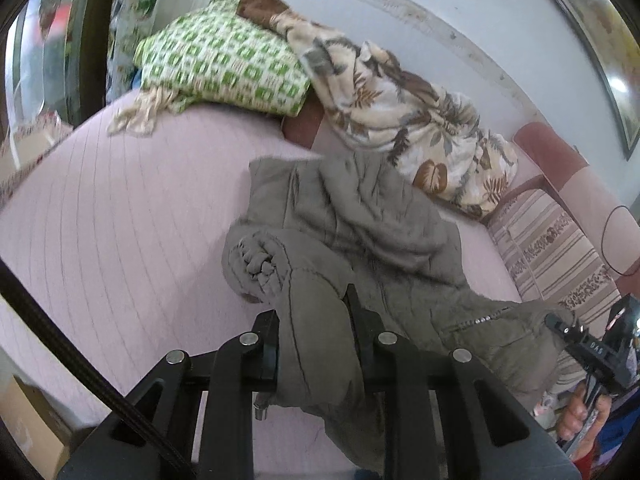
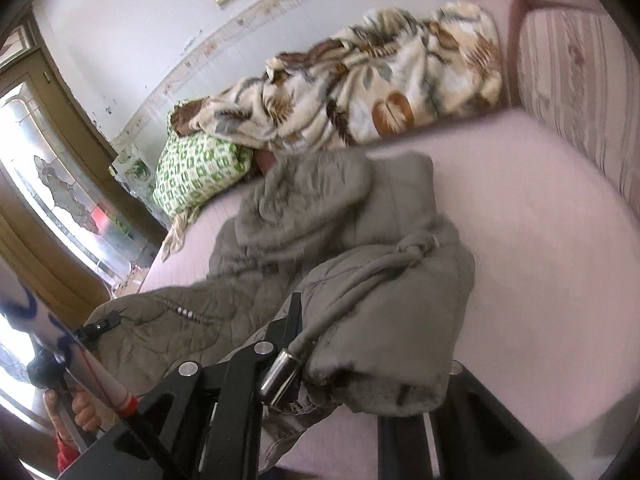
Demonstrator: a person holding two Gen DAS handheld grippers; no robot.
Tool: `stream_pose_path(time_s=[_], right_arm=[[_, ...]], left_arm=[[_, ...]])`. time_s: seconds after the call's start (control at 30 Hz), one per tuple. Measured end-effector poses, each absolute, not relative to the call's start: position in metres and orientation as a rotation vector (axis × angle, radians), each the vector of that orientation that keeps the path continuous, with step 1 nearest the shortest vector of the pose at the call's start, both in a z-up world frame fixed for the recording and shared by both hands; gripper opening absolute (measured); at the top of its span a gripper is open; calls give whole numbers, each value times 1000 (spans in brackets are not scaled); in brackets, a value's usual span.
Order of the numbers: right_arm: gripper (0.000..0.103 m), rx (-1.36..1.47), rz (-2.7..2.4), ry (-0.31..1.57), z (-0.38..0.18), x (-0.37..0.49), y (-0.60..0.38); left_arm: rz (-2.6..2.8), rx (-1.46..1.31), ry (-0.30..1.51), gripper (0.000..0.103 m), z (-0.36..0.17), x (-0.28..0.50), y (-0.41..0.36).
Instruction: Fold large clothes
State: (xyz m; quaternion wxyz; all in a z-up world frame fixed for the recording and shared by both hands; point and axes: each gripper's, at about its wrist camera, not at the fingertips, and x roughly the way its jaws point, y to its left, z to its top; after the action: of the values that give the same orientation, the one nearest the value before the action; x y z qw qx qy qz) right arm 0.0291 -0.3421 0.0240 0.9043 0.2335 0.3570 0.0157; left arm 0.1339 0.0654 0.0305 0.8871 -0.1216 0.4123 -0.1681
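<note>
1. The grey padded coat point(image 1: 360, 224) sprawls on the pink bed point(image 1: 120, 220), its near edge lifted.
2. My left gripper point(image 1: 316, 320), angled downward, clamps a coat fold.
3. My right gripper point(image 2: 340, 344) pinches the coat hem; only its view shows a metal cord end point(image 2: 280, 376).

Rumpled grey padded coat point(image 1: 348, 220) (edge lifted)
</note>
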Motion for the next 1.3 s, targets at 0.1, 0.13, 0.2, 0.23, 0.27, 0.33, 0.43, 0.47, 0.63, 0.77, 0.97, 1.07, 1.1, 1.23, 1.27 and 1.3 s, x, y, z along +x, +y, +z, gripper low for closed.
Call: stream_pose_path(time_s=[0.1,0.13,0.2,0.23,0.27,0.33,0.43,0.47,0.63,0.77,0.97,1.07,1.1,1.23,1.27,1.3], right_arm=[[16,460,25,714,38,49,-342],[16,457,23,709,42,55,-343],[16,451,15,699,49,70,-345],[16,452,11,694,52,77,-347],[16,450,4,688,56,86,-350],[16,448,-8,680,61,102,-354],[16,450,-21,677,68,128,-362],[16,452,-25,680,68,136,-364],[16,461,-61,700,65,192,-379],[16,470,-97,742,54,238,-390],[16,516,-155,797,22,308,-412],[16,540,-169,835,2,335,-419],[17,530,-179,847,-5,343,-420],[18,494,-230,905,-37,371,-420],[19,493,-240,914,-45,377,-420],[20,498,-247,923,-52,382,-422]], left_arm=[[-343,-237,836,22,41,153,59],[-341,-233,831,22,43,158,58],[-335,-219,816,22,51,174,53],[-332,-213,809,23,53,182,51],[-329,-209,804,23,55,189,49],[-319,-197,794,23,60,208,45],[-304,-188,787,23,64,234,39],[-299,-185,786,23,65,243,37],[-265,-175,803,23,60,294,26],[-224,-156,839,23,48,338,14],[-152,-117,912,24,11,405,1],[-137,-121,947,24,-9,431,-3],[-128,-120,955,25,-15,437,-4],[-88,-124,1019,29,-47,468,-10],[-78,-134,1040,29,-57,476,-11],[-74,-146,1050,30,-62,478,-11]])
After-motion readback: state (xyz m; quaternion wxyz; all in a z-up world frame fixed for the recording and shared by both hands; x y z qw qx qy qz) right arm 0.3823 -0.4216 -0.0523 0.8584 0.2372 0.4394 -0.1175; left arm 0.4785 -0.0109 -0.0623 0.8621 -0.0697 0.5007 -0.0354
